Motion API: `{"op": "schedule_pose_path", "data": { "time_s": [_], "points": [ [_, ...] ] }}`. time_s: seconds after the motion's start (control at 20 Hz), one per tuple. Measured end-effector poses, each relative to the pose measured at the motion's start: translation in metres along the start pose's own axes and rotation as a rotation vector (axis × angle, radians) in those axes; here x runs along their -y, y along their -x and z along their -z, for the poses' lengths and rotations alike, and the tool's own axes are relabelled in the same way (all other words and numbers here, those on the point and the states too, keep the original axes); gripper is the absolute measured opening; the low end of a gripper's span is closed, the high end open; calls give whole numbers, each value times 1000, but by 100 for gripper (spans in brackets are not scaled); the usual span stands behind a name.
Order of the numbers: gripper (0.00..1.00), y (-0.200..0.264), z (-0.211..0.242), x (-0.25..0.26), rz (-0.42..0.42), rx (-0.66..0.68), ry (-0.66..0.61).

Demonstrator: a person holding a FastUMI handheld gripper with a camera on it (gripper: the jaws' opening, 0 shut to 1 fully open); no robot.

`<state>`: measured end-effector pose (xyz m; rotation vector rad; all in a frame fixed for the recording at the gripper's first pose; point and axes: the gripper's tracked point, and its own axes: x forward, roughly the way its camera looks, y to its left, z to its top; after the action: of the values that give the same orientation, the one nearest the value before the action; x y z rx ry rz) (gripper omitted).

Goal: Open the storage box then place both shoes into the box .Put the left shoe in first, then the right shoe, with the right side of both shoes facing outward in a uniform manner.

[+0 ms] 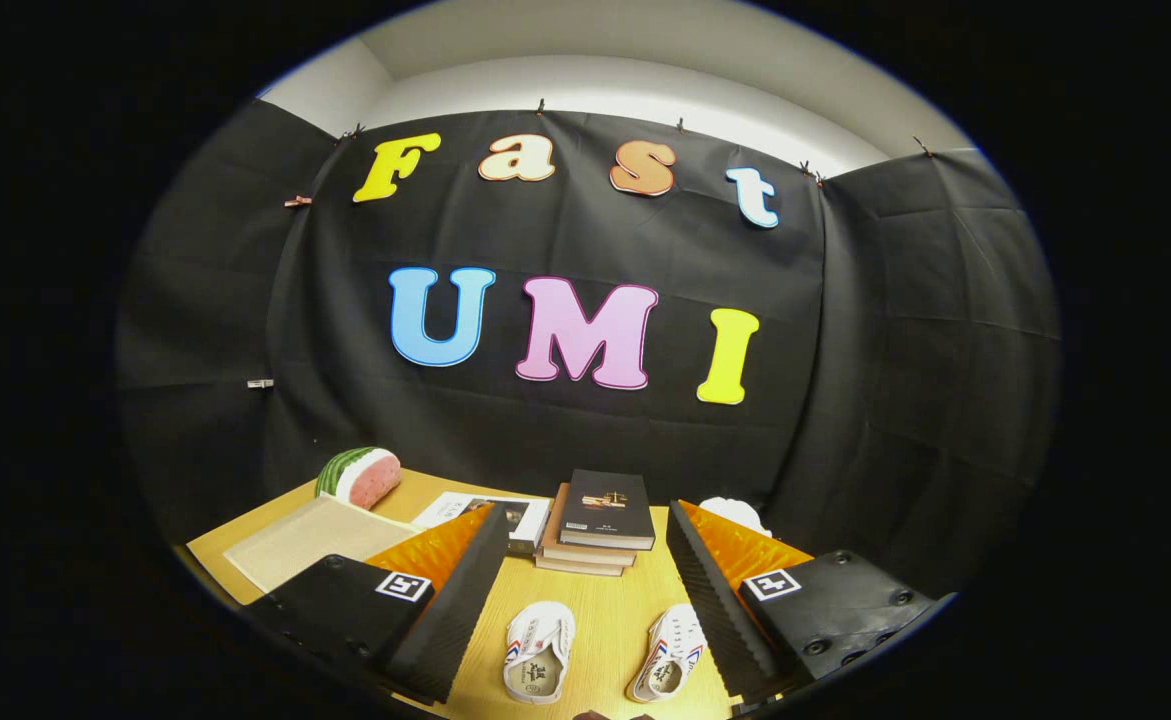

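We logged the gripper (585, 590) with its fingers spread wide and nothing held; both fingers hung apart above the wooden table (605, 620). Two white canvas shoes lay on the table between the fingers, toward 6 o'clock from the book stack (595, 525): one shoe (538, 650) nearer the left finger, the other shoe (667, 652) touching or just beside the right finger, soles down and openings up. We could not tell which was the left shoe from this angle. We could not identify a storage box with certainty; a white object (735, 512) peeked past the right finger at about 2 o'clock from the shoes, and its nature was unclear.

Other items: a watermelon-slice toy (358, 473) at 10 o'clock from the stack, a beige mat (310, 540) beside it, and a flat printed booklet (490, 512) under the stack's left edge.

Risks, as we judged them: picking a shoe before the box is opened would break the order; mistaking right for left would reverse the sequence; a grasp on the soft upper could let the shoe twist, so its right side would not face outward.

Writing: red and blue stripes and a dark insole stamp showed on the shoes, too small to read. The book cover text was illegible.
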<state>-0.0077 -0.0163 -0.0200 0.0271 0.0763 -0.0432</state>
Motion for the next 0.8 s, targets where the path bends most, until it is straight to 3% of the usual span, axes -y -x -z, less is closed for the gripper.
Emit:
{"op": "schedule_pose_path", "data": {
  "time_s": [0.55, 0.8],
  "points": [
    [97, -15, 19, -8, -31, -93, -93],
    [99, -24, 50, -57, -226, -234, -195]
  ]
}}
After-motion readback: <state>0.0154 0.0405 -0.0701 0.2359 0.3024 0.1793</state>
